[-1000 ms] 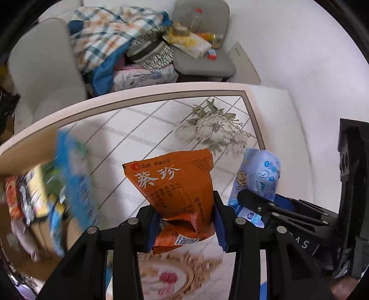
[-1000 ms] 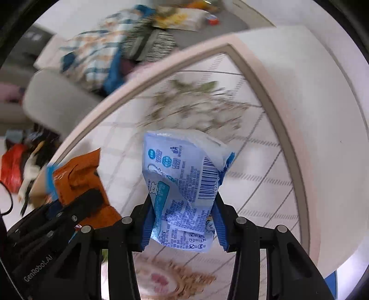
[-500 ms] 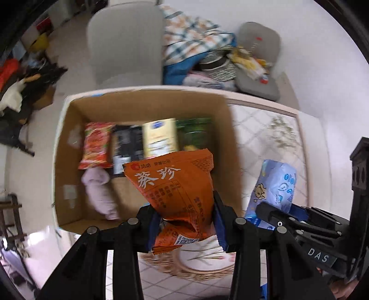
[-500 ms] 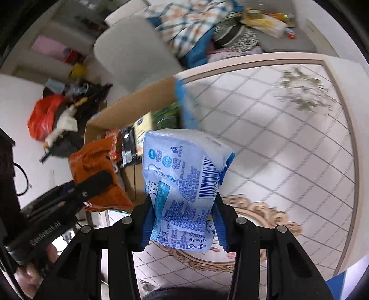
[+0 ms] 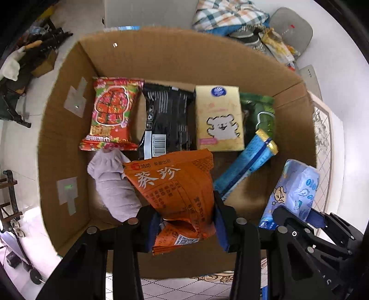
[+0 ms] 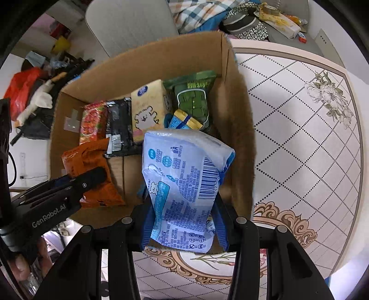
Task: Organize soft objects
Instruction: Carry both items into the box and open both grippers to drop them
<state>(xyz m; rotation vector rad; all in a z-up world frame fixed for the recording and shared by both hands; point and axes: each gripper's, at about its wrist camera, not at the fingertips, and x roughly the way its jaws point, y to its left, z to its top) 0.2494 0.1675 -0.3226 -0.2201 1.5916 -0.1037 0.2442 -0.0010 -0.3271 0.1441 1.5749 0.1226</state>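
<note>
Two hand-held grippers hang over an open cardboard box, each pointing steeply down. The left hand-held gripper is clenched on an orange snack bag, though its jaws are just beginning to ease apart with the bag still pinched between the pads; the bag stands above the box's near half. At 3 o'clock from it, the right hand-held gripper grasps a blue-and-white tissue pack, held above the box's right wall near the desk with its tiled, floral top. Inside the box, a row lies along the far wall: from 9 to 3 o'clock, a red packet, a black packet, a yellow tissue pack with a white bear, and a green packet. A blue pouch with a gold end lies slantwise below the green packet, and a grey cloth rests at 9 o'clock of the orange bag. Beyond the box, at 12 o'clock, a plaid cloth is heaped on a chair.
</note>
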